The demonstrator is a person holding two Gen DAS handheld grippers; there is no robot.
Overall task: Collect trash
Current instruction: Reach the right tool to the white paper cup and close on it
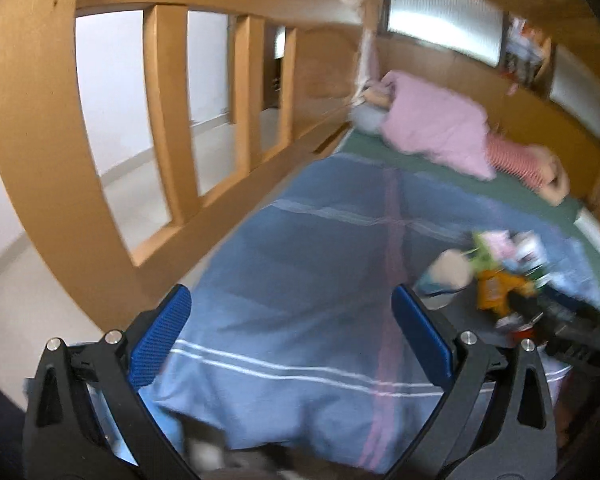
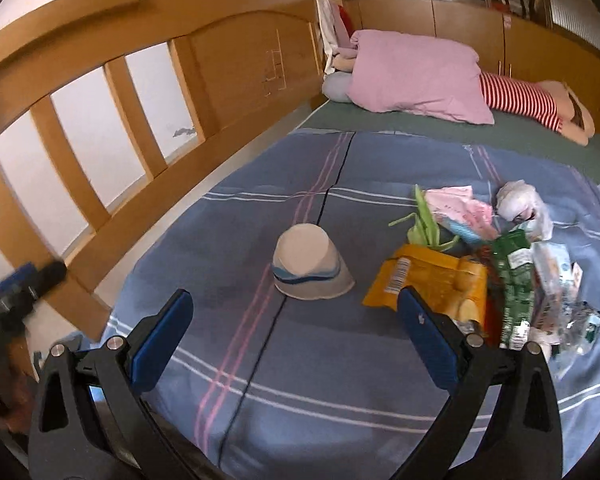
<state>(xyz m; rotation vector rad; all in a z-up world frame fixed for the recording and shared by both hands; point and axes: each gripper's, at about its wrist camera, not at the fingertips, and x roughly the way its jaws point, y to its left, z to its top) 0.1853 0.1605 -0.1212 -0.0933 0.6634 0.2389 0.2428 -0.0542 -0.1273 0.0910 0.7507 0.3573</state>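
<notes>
Trash lies on a blue striped blanket (image 2: 308, 364) on a bed. An upturned white paper cup (image 2: 310, 266) with a blue band sits ahead of my right gripper (image 2: 294, 316), which is open and empty. To its right lie an orange snack wrapper (image 2: 428, 280), a green wrapper (image 2: 512, 280), pink paper (image 2: 460, 206), a crumpled white tissue (image 2: 516, 198) and clear plastic (image 2: 576, 320). My left gripper (image 1: 292, 316) is open and empty over the blanket (image 1: 292, 272); the blurred trash pile (image 1: 496, 276) is to its right.
A wooden slatted bed rail (image 2: 112, 128) runs along the left side. A pink pillow (image 2: 412, 76) and a red-striped doll (image 2: 536, 104) lie at the far end on a green sheet (image 2: 380, 120). Wooden cabinets and windows stand behind.
</notes>
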